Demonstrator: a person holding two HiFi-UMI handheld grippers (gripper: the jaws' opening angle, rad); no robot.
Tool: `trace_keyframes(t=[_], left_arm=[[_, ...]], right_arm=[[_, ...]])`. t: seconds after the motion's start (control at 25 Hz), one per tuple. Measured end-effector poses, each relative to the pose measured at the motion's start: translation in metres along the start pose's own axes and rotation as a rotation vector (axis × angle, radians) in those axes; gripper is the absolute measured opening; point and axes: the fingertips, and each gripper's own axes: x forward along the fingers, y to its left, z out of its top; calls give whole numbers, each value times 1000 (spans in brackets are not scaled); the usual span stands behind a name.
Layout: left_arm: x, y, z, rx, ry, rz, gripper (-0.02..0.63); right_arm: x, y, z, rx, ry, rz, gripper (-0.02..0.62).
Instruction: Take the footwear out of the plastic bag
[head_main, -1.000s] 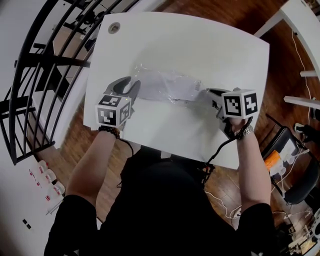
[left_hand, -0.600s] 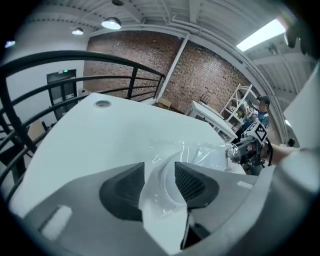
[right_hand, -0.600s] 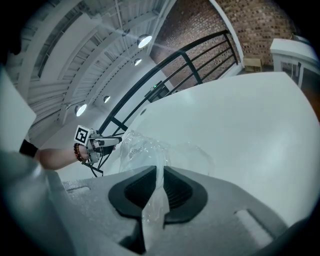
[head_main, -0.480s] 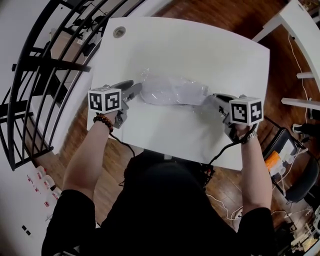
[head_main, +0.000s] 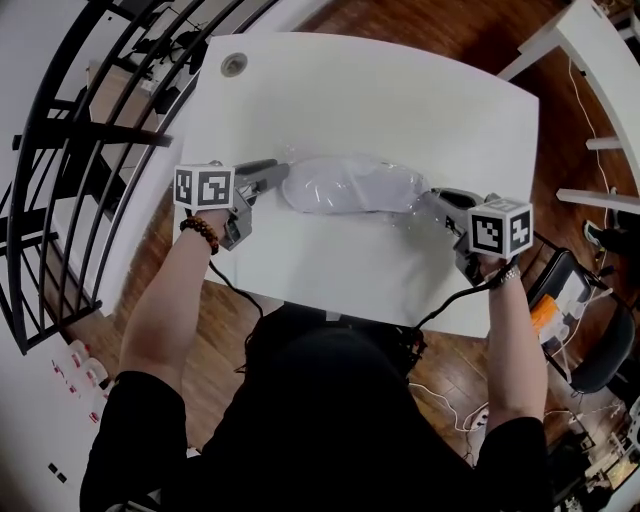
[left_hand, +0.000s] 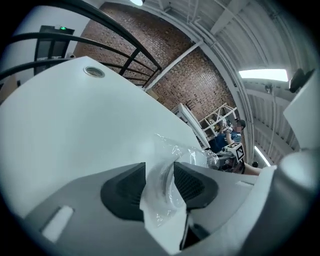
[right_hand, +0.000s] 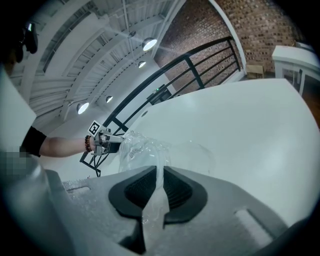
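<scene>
Looking down from the head view, I see the plastic bag (head_main: 405, 200) lying across the middle of the white desk (head_main: 380, 90), stretched between my two grippers. The footwear (head_main: 345, 187) is inside it, a pale, rounded shape whose long axis runs left to right, parallel to the desk's near edge. The crinkled film blurs its outline, so I cannot tell which end is the toe. The only print I can make out is the black-and-white square pattern on each gripper's cube.

The left gripper (head_main: 265, 175) sits at the bag's left end. In the left gripper view its jaws stand well apart and are closing, with a loose fold of clear film bunched between the pads (left_hand: 187, 182). The right gripper (head_main: 440, 200) is at the opposite end. In the right gripper view its jaws are pinched together on a thin twisted strip of the bag, which runs down through the gap and out of sight behind the gripper's body.

A round grommet (head_main: 233, 65) is set in the desk's far left corner, and a dark railing (head_main: 60, 150) curves past the desk's left side, cut off by the frame
</scene>
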Motion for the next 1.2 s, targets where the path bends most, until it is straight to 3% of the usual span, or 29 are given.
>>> trace_keyframes(t=[0.32,0.64,1.2], left_arm=[[9,-6,2,-26,25,-100,89],[5,-8,2,-14,28,-98,18],[-20,4,5,22,11,-27,15]], right_arm=[[0,0,-1,0,-21,16,37],[-2,-1,-1,10,-29,11,34],[-23,-7,0,23,-67,-22,31]])
